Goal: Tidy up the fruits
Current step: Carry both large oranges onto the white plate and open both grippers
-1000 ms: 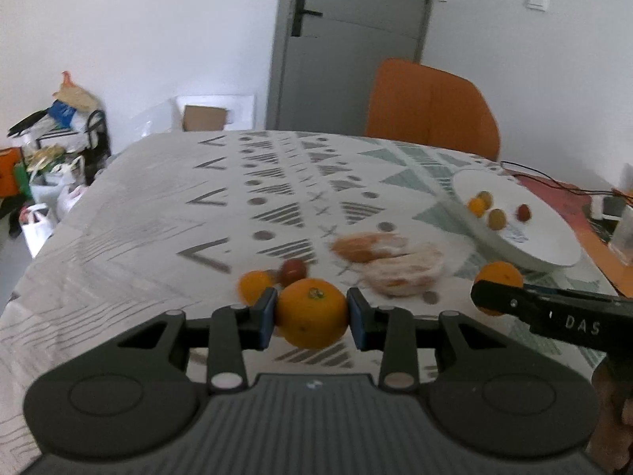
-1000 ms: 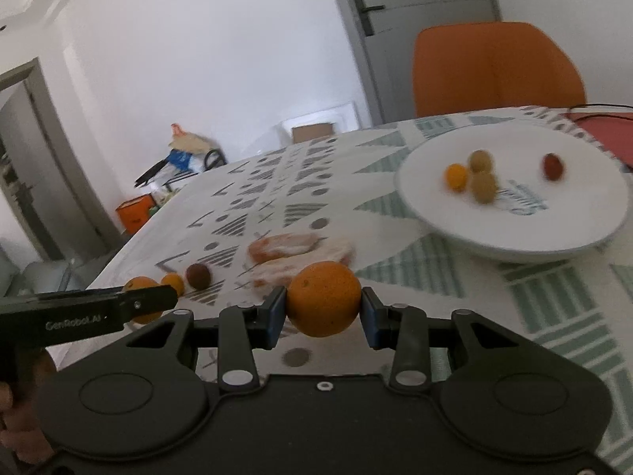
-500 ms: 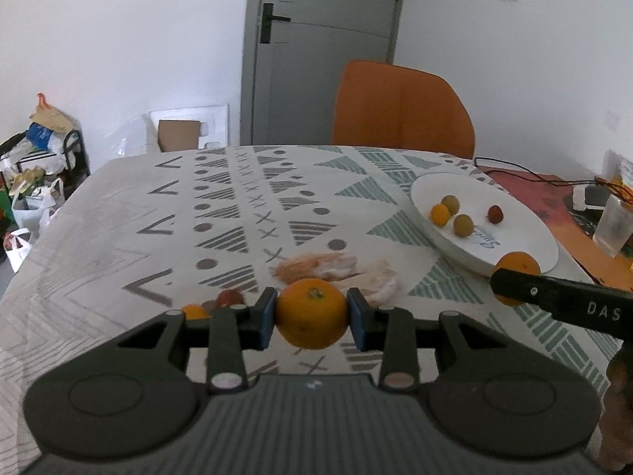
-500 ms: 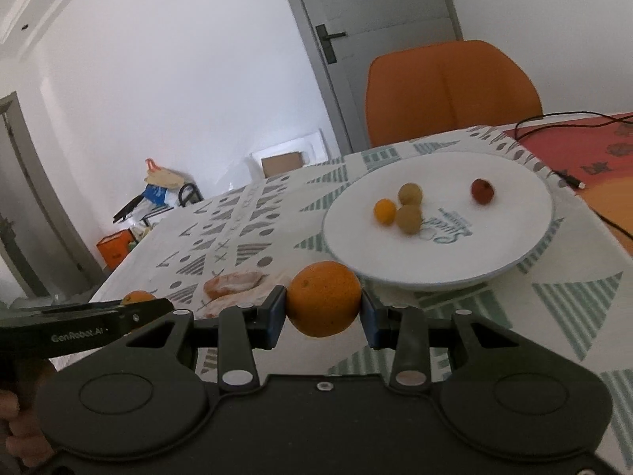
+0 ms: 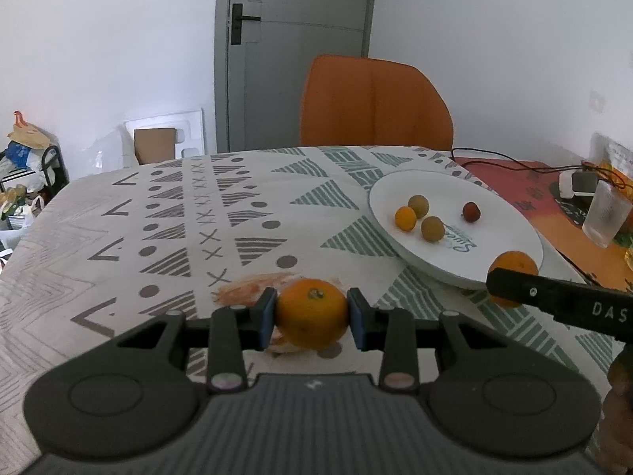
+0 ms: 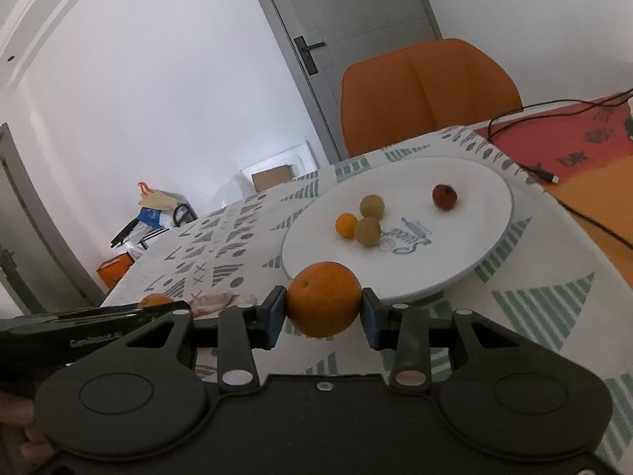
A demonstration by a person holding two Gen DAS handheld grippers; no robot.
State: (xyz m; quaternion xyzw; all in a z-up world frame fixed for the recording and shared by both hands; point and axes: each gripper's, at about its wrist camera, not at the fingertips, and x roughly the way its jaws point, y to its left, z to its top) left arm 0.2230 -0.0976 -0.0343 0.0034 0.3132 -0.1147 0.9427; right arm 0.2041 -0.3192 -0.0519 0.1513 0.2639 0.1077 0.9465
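L claw (image 5: 312,318) clamped round orange w/ stem (image 5: 311,312) above table (image 5: 118,237); R claw (image 6: 323,316) gripped second round orange (image 6: 323,299) at round white plate (image 6: 474,245) rim. Best: lower inside rim, clear of small fruits (image 6: 366,219), release gently.

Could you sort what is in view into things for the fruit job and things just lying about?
Job:
left orange
right orange
plate
small fruits

Lying about:
chair
cable
plastic cup
cardboard box
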